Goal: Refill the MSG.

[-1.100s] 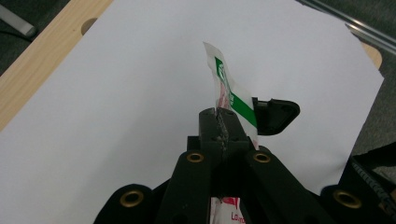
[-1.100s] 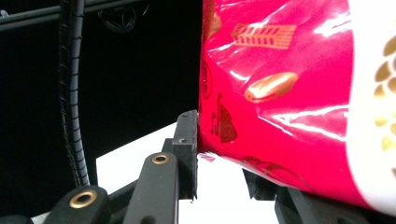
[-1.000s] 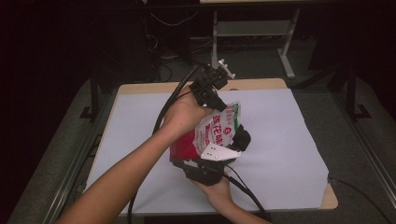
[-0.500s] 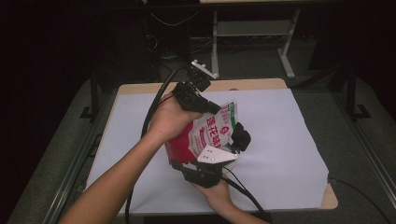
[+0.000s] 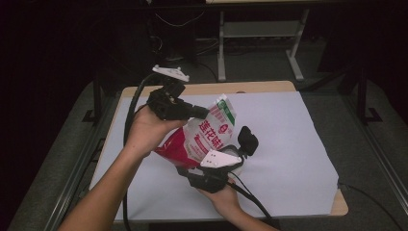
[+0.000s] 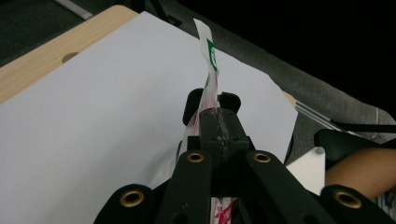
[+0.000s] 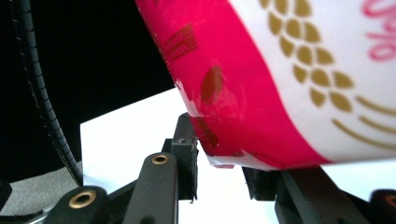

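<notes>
Pouch (image 5: 204, 134) was lifted over white sheet (image 5: 288, 134), tilted toward 1 o'clock. Left gripper (image 5: 204, 111) pinched its upper edge at 10 o'clock, jaws fully closed. Right gripper (image 5: 239, 153) clamped bottom corner, narrow. Advice: pull apart slowly, keep both grips firm, avoid tearing seam.

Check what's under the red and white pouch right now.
White sheet on the table lies below the pouch, held in the air. Right gripper clamps its bottom edge; the sheet directly beneath is covered by that gripper and hand.

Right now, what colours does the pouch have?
The pouch is white and red, with green at the top; the high view shows it best.
</notes>
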### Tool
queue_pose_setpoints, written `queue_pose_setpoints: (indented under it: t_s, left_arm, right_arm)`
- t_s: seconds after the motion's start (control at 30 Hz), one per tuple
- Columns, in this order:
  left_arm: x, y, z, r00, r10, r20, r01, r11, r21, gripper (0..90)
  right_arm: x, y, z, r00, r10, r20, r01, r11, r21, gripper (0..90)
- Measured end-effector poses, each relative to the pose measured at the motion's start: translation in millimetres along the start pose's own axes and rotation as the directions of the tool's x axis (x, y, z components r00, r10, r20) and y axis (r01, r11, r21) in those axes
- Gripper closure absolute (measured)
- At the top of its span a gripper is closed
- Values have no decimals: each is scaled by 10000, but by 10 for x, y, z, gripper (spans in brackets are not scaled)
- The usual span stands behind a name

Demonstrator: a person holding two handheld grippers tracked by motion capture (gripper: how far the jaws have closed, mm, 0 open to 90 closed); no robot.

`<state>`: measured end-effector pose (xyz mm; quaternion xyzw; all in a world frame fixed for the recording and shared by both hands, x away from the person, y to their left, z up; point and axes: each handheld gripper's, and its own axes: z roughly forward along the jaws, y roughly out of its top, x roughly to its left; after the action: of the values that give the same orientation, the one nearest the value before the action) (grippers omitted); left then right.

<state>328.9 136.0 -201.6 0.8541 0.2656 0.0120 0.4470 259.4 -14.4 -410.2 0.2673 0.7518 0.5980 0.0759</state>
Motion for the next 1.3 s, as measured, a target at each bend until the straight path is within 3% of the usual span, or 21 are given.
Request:
queue_pose_setpoints:
  t_s: [0.23, 0.57, 0.83, 1.0, 1.1, 1.3]
  left_arm:
    - [113, -202, -214, 9991, -135, 408, 171, 9960, -881, 900]
    - [287, -405, -392, 9969, -306, 728, 450, 9778, -2047, 900]
    - [461, -548, -412, 9956, -715, 602, 847, 9631, -2555, 900]
    - [567, -642, -421, 9937, -831, 756, 1019, 9503, -2943, 900]
    - [625, -688, -453, 9940, -863, 668, 1031, 9436, -3146, 900]
    - [781, -821, -441, 9953, -940, -247, 802, 9378, -3377, 900]
  right_arm:
    - [0, 32, -18, 9987, -327, 403, 306, 9982, 514, 643]
    - [-74, 89, -169, 9932, -468, 1065, 369, 9950, 930, 582]
    - [-147, 114, -253, 9967, -166, 795, 74, 9935, 1140, 556]
    - [-178, 118, -269, 9971, -99, 749, -6, 9904, 1384, 535]
    - [-214, 129, -325, 9962, -11, 873, -119, 9889, 1482, 529]
    - [-279, 169, -481, 9962, -155, 861, 32, 9900, 1408, 517]
